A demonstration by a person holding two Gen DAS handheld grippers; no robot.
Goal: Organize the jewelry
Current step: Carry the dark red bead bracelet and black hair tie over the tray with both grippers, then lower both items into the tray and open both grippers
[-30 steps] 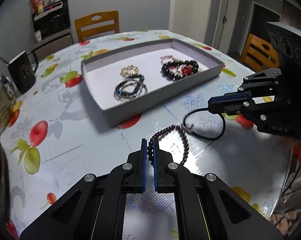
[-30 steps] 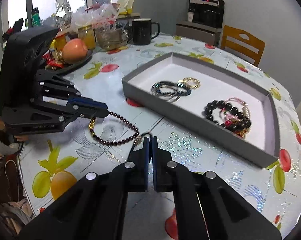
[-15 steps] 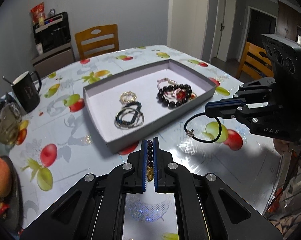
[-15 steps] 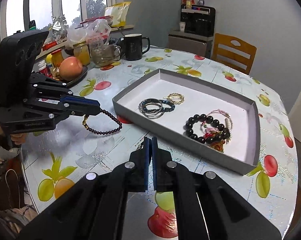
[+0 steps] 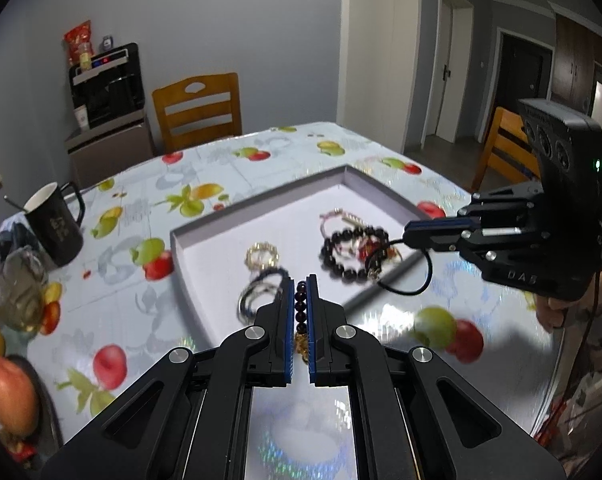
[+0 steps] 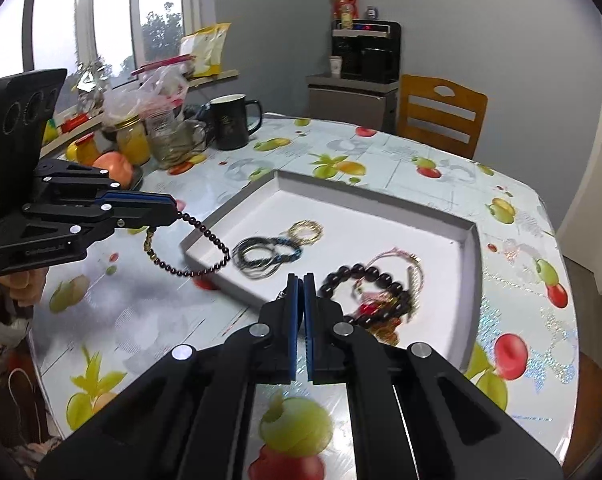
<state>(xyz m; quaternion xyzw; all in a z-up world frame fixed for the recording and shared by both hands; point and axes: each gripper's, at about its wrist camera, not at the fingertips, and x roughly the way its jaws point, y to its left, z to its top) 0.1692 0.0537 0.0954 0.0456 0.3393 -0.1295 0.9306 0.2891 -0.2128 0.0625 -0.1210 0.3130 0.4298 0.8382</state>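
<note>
Both jaws are clamped on jewelry lifted off the table: the left gripper (image 5: pixel 299 280) pinches a dark bead bracelet (image 6: pixel 193 256), the right gripper (image 6: pixel 301 276) a black cord loop (image 5: pixel 411 276). From each, the white tray (image 6: pixel 471 276) lies ahead at twelve o'clock, the right loop nearer its rim.

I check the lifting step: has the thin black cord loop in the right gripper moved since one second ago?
Yes. The black cord loop has left the tablecloth and now hangs from the right gripper at the tray edge.
</note>
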